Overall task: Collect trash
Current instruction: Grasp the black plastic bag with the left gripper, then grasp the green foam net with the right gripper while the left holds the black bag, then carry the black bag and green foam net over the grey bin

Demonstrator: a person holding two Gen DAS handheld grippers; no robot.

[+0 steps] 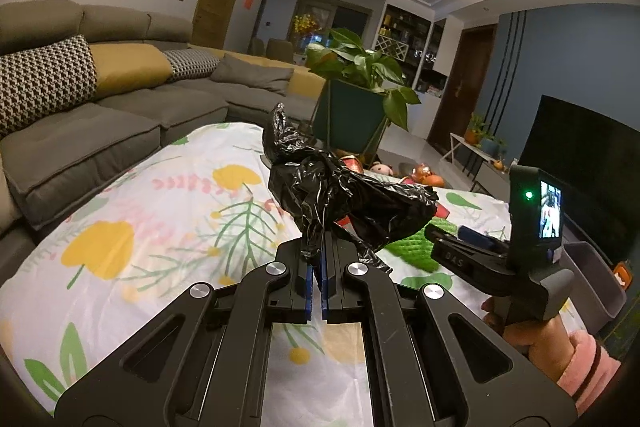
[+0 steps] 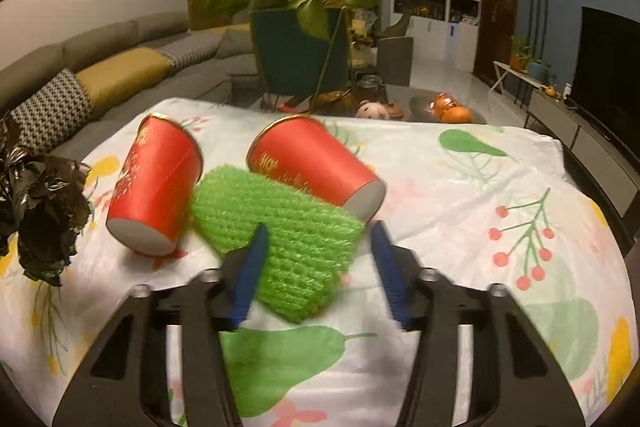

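Right wrist: cups (image 2: 154, 187) flanking sponge (image 2: 280, 243)

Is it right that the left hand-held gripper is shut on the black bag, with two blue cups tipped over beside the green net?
Only the colour is wrong: the cups are red, per the right wrist view. The left hand-held gripper is shut on the black bag, and both cups lie tipped beside the green net.

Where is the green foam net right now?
In the right wrist view the green foam net lies on the floral tablecloth, between two tipped red cups, with the open right gripper around its near end.
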